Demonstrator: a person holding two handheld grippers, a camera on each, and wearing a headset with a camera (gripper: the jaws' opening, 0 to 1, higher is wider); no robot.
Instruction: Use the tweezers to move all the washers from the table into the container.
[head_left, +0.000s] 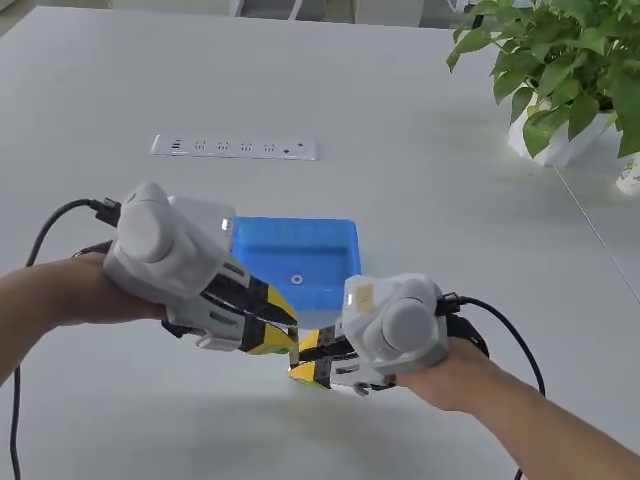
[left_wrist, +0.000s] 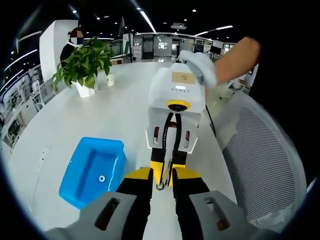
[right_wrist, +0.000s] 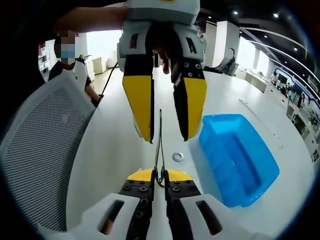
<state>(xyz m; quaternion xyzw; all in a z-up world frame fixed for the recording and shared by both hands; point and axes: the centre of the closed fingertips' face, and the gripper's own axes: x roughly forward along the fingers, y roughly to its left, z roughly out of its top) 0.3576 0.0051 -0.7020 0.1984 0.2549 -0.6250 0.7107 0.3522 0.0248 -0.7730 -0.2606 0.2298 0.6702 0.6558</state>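
In the blue container (head_left: 335, 262) — one washer (head_left: 296, 280), mid-floor.

The grey table (head_left: 450, 200) holds a blue container (head_left: 300, 232), a power strip (head_left: 234, 148) and a potted plant (head_left: 555, 140). One washer (right_wrist: 177, 156) lies beside the container.

Little can be read. The right gripper (left_wrist: 167, 172), just beside the blue rectangular plastic container (left_wrist: 80, 172), carries a tan square sticker (left_wrist: 183, 77) on its white housing, its print too faint to read. Under it runs a short row of dark capital letters (left_wrist: 180, 90), too small and blurred to spell out. In the head view the sticker (head_left: 362, 297) looks blank. Beyond the container (head_left: 345, 240), the white oblong power strip (head_left: 235, 148) bears tiny dark marks, unreadable.
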